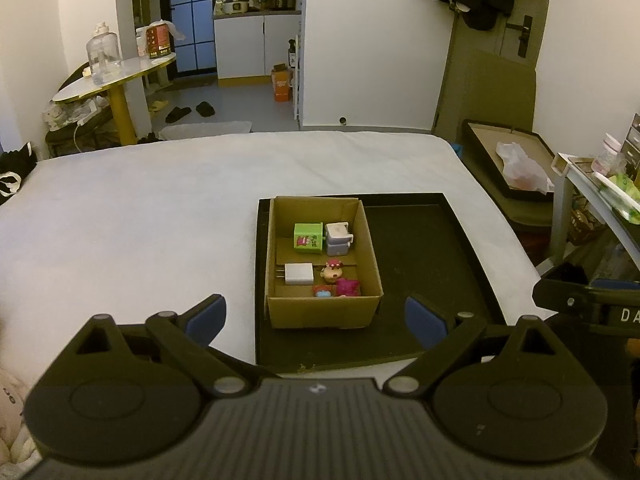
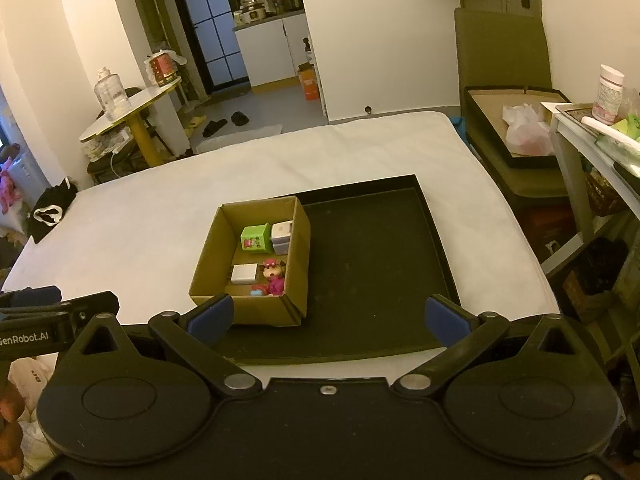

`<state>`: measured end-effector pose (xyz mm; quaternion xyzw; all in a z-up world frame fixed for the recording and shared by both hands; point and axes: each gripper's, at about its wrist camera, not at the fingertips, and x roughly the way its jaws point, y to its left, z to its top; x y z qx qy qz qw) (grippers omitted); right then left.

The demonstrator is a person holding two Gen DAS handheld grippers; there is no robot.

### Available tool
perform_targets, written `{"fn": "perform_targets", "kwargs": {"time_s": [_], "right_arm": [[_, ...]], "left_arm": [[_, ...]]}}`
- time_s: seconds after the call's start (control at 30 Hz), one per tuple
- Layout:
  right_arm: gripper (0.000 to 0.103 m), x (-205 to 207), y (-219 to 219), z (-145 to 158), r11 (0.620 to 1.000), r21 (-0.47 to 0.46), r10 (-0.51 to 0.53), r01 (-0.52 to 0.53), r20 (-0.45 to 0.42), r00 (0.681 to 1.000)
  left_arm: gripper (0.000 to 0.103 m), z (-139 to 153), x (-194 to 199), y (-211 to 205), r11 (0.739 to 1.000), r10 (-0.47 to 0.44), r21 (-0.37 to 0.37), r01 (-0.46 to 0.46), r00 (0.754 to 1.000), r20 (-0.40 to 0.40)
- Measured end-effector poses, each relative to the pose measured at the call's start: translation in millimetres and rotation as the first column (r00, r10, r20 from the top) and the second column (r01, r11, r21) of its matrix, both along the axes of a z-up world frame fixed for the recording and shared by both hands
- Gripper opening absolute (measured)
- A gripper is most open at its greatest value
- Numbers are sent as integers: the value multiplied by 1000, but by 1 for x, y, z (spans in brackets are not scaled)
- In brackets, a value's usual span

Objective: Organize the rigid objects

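A brown cardboard box (image 1: 280,312) (image 2: 208,248) stands in the left part of a black tray (image 1: 432,248) (image 2: 380,248) on the white bed. Inside lie a green cube (image 1: 308,237) (image 2: 255,238), a grey-white block (image 1: 338,237) (image 2: 281,236), a white plug charger (image 1: 298,274) (image 2: 244,273), a small doll figure (image 1: 333,271) (image 2: 273,270) and a pink toy (image 1: 349,287). My left gripper (image 1: 316,318) is open and empty, held just before the box's near wall. My right gripper (image 2: 328,318) is open and empty above the tray's near edge.
The white bed (image 1: 160,216) (image 2: 160,188) spreads around the tray. A round side table (image 1: 116,76) with a water jug stands at the far left. A shelf (image 2: 592,128) with bottles and a box with a plastic bag (image 2: 524,128) stand on the right.
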<state>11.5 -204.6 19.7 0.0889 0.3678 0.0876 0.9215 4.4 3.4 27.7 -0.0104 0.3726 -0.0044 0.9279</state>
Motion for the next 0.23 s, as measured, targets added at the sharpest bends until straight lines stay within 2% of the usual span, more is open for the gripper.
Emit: {"fn": "perform_targets", "kwargs": {"time_s": [0.13, 0.23], "right_arm": [[103, 0, -1, -1, 1000, 0, 1, -1, -2, 1000], [103, 0, -2, -2, 1000, 1, -2, 2, -5, 1000]], "left_arm": [[95, -2, 0, -7, 999, -14, 32, 14, 1000, -2], [95, -2, 1, -6, 1000, -25, 7, 25, 1000, -3]]}}
